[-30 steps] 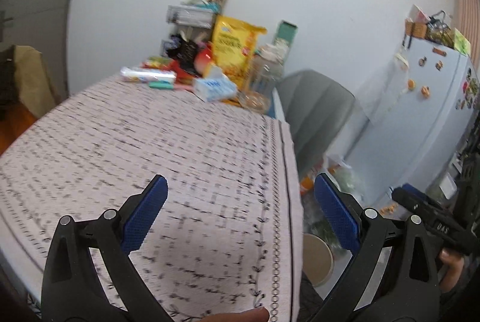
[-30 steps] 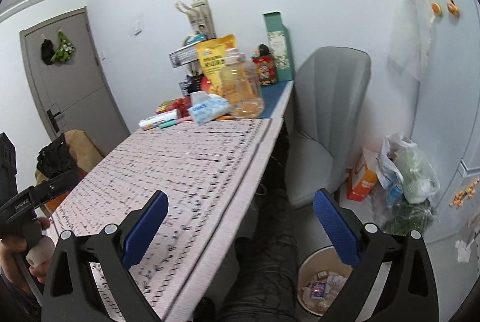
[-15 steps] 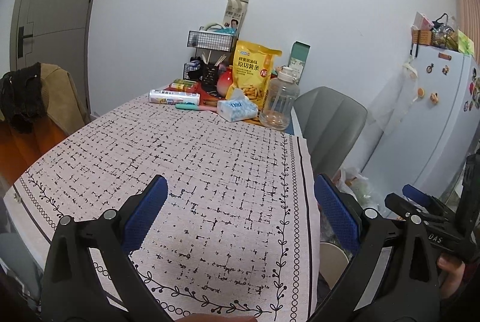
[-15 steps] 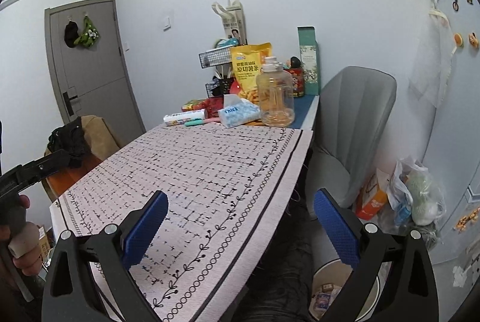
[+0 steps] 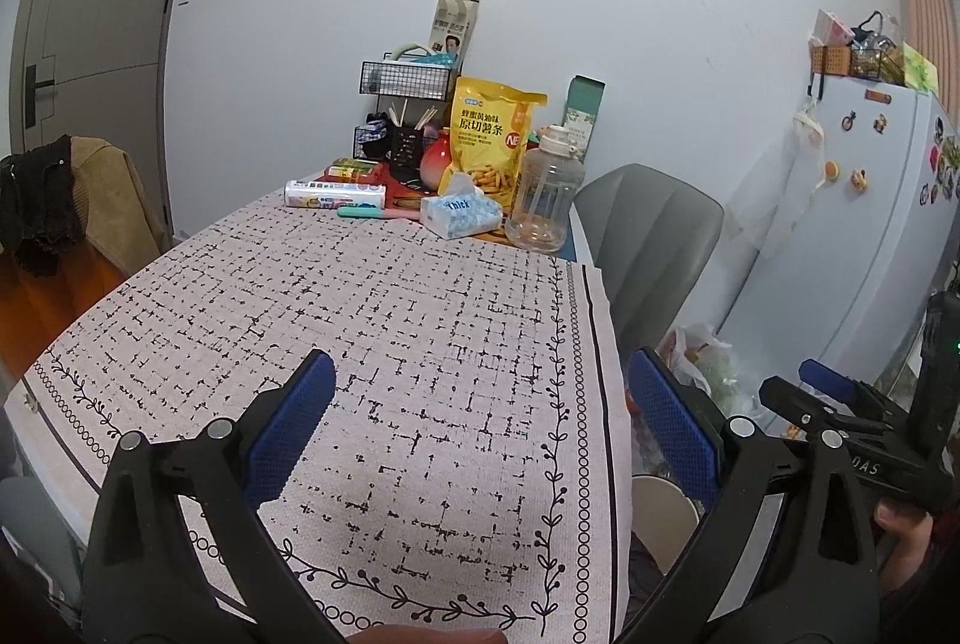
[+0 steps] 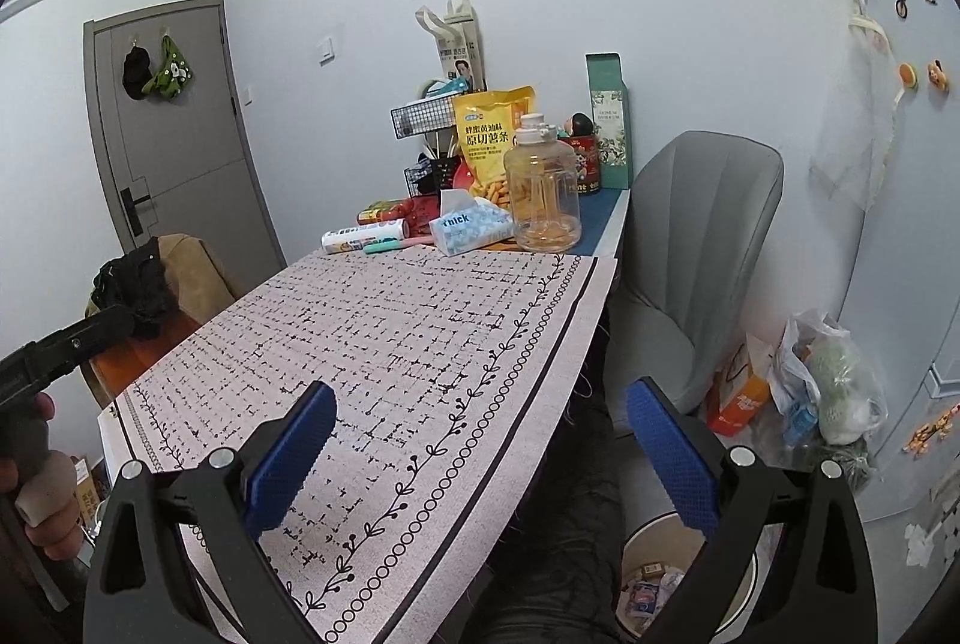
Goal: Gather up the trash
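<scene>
My left gripper point(image 5: 480, 428) is open above the near end of the table point(image 5: 372, 320), nothing between its blue pads. My right gripper point(image 6: 480, 455) is also open, hovering over the table's right edge point(image 6: 540, 374). A round waste bin point(image 6: 666, 578) with wrappers inside stands on the floor below the right gripper; its rim point(image 5: 660, 506) shows in the left wrist view. At the table's far end lie a tissue pack point(image 5: 459, 215), a white tube-shaped packet point(image 5: 333, 194), a pen point(image 5: 372, 212), a yellow snack bag point(image 5: 492, 134) and a clear jug point(image 5: 543, 194).
A grey chair point(image 6: 696, 260) stands right of the table. Plastic bags point(image 6: 828, 386) and an orange carton point(image 6: 735, 395) sit on the floor by the fridge point(image 5: 852, 224). A chair with clothes point(image 5: 54, 206) is at the left. A wire rack point(image 5: 408, 80) backs the clutter.
Both views have risen and settled; the blur of one second ago is gone. More of the tablecloth's near edge shows. Both grippers stay open.
</scene>
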`<state>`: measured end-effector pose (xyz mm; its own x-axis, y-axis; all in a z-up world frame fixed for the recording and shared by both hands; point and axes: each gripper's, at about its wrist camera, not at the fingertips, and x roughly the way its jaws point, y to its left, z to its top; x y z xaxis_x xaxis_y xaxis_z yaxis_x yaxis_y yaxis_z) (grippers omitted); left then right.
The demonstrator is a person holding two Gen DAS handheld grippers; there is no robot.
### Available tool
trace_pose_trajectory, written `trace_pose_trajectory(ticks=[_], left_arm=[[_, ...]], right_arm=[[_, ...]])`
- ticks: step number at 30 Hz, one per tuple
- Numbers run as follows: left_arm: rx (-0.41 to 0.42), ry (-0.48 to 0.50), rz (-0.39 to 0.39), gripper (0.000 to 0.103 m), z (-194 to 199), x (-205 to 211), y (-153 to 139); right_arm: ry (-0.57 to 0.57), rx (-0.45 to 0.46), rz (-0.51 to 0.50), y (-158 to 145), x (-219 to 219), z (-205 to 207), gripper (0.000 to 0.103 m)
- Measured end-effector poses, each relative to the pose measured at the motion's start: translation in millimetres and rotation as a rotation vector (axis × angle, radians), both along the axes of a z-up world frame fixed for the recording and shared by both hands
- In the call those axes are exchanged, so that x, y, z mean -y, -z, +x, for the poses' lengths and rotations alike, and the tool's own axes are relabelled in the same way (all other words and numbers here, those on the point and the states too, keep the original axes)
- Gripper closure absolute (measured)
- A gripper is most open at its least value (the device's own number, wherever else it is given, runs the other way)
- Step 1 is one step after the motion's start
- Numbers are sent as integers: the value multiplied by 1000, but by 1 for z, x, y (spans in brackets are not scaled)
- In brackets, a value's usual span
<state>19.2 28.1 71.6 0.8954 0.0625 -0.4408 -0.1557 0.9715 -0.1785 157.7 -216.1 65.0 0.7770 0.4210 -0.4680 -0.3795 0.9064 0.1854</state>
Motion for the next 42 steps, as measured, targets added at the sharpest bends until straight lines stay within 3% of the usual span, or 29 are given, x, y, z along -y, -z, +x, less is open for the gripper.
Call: trace_pose_trajectory(ticks=[19, 42], left_arm=[[-54, -11, 8, 6, 14, 9, 15], [-66, 42, 13, 6, 22, 27, 14]], right_arm=[[1, -63, 7, 22, 8, 16, 8], [61, -57, 3, 19, 28, 10, 8]])
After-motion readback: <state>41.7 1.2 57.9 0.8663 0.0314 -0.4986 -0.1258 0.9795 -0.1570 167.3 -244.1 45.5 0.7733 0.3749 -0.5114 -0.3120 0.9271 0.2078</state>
